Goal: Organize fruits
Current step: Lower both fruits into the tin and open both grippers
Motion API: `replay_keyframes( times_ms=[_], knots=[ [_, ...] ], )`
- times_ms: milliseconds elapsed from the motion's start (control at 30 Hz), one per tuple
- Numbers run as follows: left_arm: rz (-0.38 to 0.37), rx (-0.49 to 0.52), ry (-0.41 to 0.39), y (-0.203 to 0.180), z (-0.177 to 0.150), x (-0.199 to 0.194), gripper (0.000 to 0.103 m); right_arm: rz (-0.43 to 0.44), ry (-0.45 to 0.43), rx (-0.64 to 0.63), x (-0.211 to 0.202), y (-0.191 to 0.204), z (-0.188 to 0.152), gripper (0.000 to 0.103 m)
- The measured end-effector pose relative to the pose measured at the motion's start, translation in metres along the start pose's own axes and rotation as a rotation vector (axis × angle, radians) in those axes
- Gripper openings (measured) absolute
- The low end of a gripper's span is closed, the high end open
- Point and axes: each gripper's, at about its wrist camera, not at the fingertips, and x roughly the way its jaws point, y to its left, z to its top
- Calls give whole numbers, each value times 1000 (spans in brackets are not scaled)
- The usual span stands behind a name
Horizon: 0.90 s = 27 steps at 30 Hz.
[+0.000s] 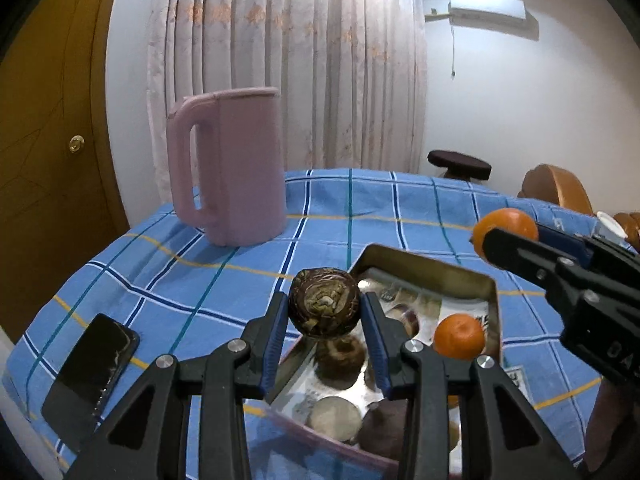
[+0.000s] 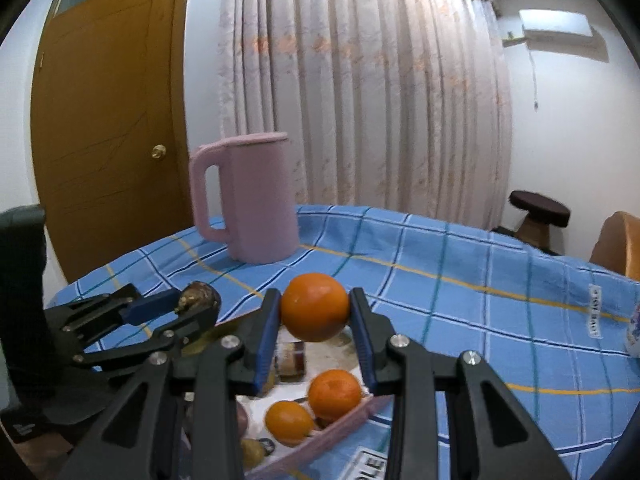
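My left gripper [image 1: 325, 314] is shut on a dark brown wrinkled fruit [image 1: 324, 306] and holds it above the left side of a shiny metal tray [image 1: 424, 266]. In the tray lie an orange [image 1: 459, 336], another brown fruit [image 1: 340, 362] and other round fruits. My right gripper [image 2: 314, 314] is shut on an orange [image 2: 315, 306] and holds it above the tray, over two oranges [image 2: 334, 394] lying in it. The right gripper with its orange [image 1: 506, 224] shows at the right of the left wrist view. The left gripper with the brown fruit [image 2: 200, 298] shows at the left of the right wrist view.
A pink jug [image 1: 230, 168] stands at the back of the blue checked tablecloth [image 1: 400, 216]. A black phone [image 1: 92, 368] lies at the left front. A stool [image 2: 538, 210] and a chair stand beyond the table's right side. A white cup [image 2: 634, 332] sits at the right edge.
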Motion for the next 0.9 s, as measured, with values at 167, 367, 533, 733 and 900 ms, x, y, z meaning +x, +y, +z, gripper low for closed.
replay_keyframes(
  times_ms=[167, 367, 533, 733, 900],
  knots=[
    [-3, 2, 23, 3, -4, 3, 40, 31, 66, 24, 20, 3, -6, 38],
    [-13, 12, 56, 1, -9, 11, 40, 44, 146, 14, 36, 4, -21, 38],
    [-29, 20, 99, 2, -16, 21, 40, 69, 222, -3, 48, 6, -30, 38],
    [-17, 52, 106, -2, -16, 21, 40, 106, 295, -4, 57, 5, -40, 39],
    [-44, 35, 126, -1, -18, 22, 40, 119, 309, -13, 53, 6, -45, 40]
  ],
)
